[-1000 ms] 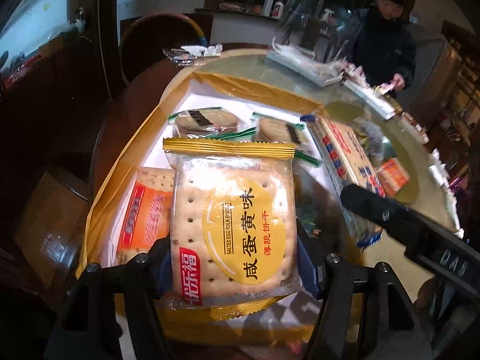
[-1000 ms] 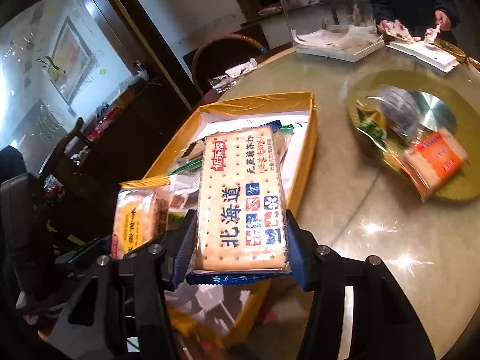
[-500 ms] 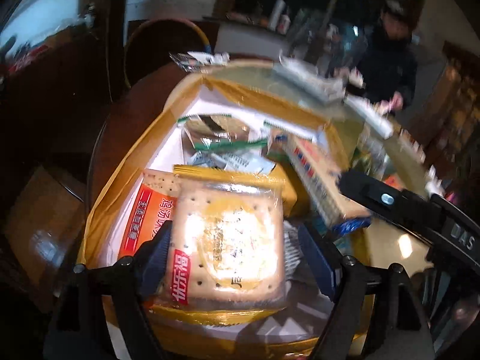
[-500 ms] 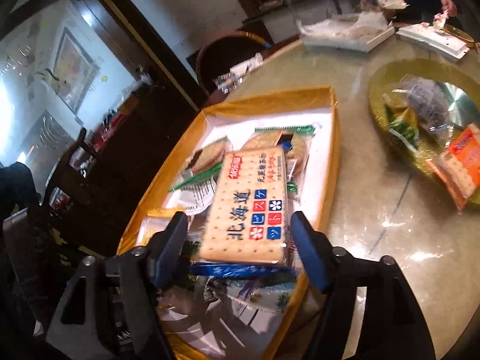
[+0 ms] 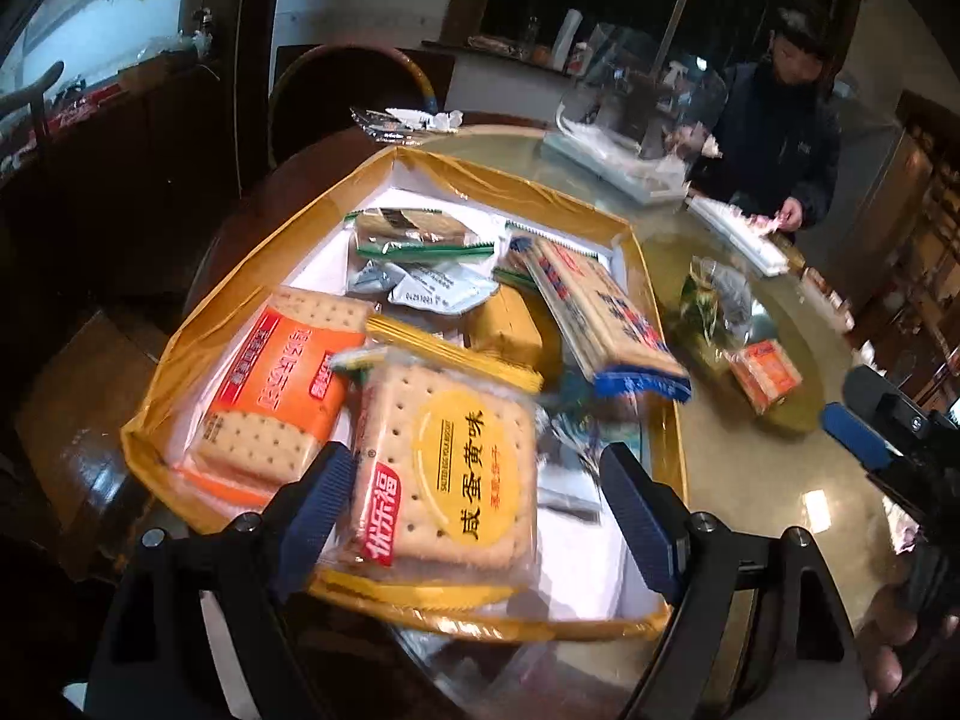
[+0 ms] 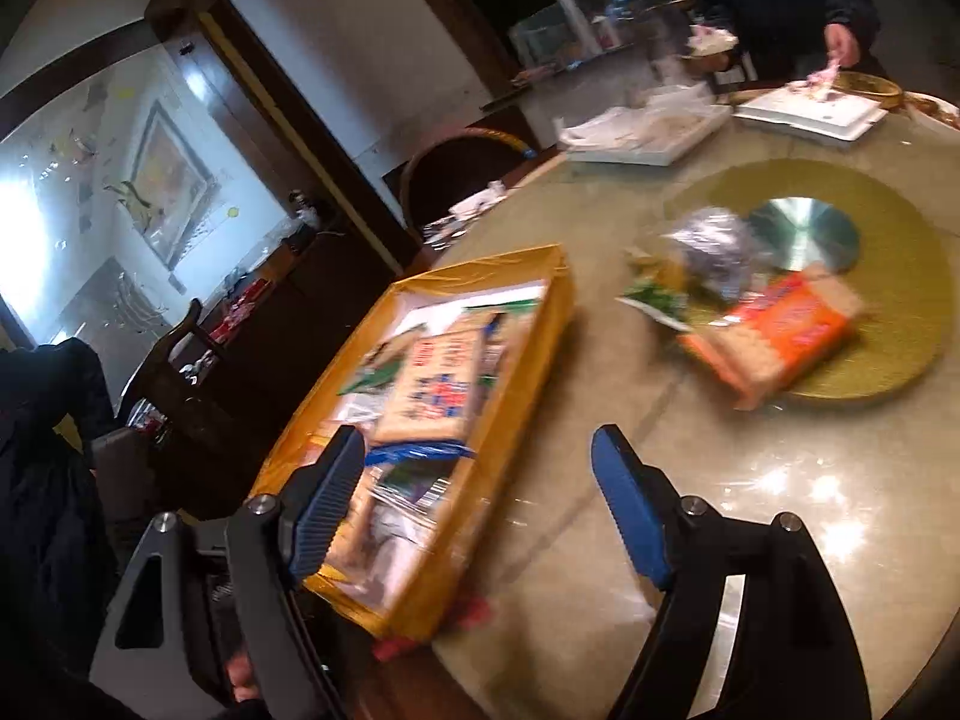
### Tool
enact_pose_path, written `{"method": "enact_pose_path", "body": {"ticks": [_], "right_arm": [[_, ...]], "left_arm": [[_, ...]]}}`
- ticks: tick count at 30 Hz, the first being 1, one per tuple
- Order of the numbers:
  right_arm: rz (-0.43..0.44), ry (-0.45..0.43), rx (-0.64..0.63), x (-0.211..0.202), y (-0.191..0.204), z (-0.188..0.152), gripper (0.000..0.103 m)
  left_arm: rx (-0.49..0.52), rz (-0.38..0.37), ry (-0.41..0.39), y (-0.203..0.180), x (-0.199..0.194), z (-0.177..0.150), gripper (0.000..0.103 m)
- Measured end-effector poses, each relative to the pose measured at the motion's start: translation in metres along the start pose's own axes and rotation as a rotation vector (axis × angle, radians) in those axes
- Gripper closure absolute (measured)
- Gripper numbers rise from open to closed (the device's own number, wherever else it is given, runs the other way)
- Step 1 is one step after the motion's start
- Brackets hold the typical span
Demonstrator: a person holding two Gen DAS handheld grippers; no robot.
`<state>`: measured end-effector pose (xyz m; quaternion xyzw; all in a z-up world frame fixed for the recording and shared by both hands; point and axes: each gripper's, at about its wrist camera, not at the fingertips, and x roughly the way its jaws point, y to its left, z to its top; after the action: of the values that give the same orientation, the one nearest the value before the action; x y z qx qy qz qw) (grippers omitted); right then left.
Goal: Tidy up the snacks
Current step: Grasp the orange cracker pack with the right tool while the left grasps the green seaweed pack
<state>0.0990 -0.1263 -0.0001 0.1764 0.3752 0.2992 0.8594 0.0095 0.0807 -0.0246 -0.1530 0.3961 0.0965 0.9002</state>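
Table under empty right tongs, left-hidden

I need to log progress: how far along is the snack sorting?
Mostly done: the yellow box already holds many packs, including the blue cracker pack. Both the left gripper and right gripper are open. Left: snacks on the gold turntable, like the orange pack.

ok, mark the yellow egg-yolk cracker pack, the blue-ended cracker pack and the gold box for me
yellow egg-yolk cracker pack (image 5: 462, 468), left wrist view, on its round yellow label
blue-ended cracker pack (image 5: 606, 315), left wrist view, on its printed top face
gold box (image 6: 510, 360), right wrist view, on its right side wall
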Motion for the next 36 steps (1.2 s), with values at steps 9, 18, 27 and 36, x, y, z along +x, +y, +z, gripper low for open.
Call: {"method": "enact_pose_path", "body": {"ticks": [9,18,27,36], "right_arm": [[-0.08,-0.022,0.109,-0.046,-0.079,0.0,0.024],[-0.175,0.099,0.262,-0.008,-0.134,0.027,0.024],[-0.306,0.145,0.37,0.048,-0.151,0.058,0.025],[-0.52,0.172,0.277,0.098,-0.135,0.09,0.021]], "left_arm": [[0.068,0.032,-0.109,-0.037,-0.032,0.001,0.019],[0.084,-0.095,-0.076,-0.067,-0.028,0.0,0.019],[0.127,-0.127,-0.042,-0.079,-0.013,0.007,0.019],[0.101,-0.135,-0.03,-0.07,-0.007,0.015,0.019]]}}
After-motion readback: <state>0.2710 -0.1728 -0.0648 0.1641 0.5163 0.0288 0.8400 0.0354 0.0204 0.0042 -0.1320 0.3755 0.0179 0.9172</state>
